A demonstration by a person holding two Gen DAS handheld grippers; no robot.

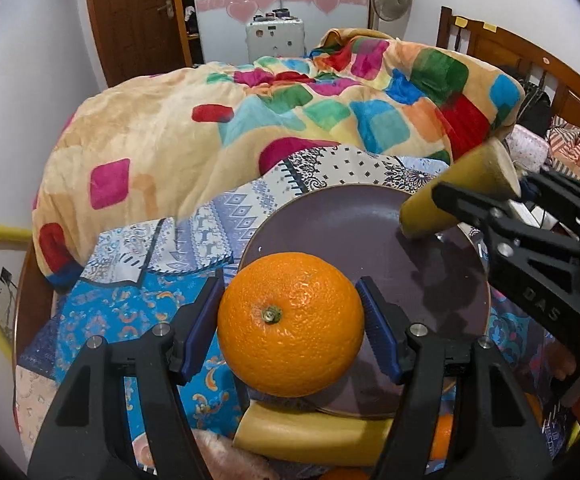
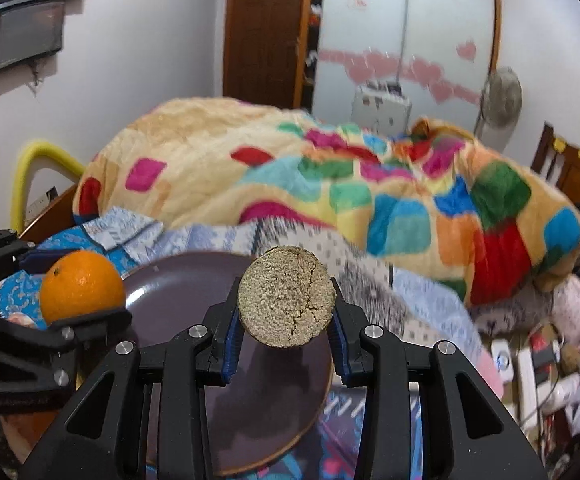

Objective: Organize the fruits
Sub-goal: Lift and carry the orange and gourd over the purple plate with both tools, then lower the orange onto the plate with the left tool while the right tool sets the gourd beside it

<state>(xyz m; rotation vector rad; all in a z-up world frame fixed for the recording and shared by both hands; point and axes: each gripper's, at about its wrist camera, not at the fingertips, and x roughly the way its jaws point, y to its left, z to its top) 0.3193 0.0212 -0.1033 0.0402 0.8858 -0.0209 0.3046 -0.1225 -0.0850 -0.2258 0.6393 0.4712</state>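
My left gripper [image 1: 290, 320] is shut on an orange [image 1: 290, 324] and holds it over the near left rim of a dark purple plate [image 1: 350, 220] that lies on the bed. My right gripper [image 2: 285, 320] is shut on a yellow cut banana piece [image 2: 286, 307], its cut end facing the camera, above the plate [image 2: 177, 284]. In the left wrist view the banana piece [image 1: 458, 192] hangs over the plate's right edge in the right gripper [image 1: 502, 216]. The orange [image 2: 81, 286] and left gripper [image 2: 49, 304] show at the left of the right wrist view.
A banana [image 1: 310, 436] and another orange [image 1: 442, 436] lie on the patterned blue sheet [image 1: 109, 312] below the plate. A colourful blanket [image 1: 249, 112] is heaped behind. A wooden headboard [image 1: 530, 60] stands at right, a power strip and cables [image 2: 530, 364] beside the bed.
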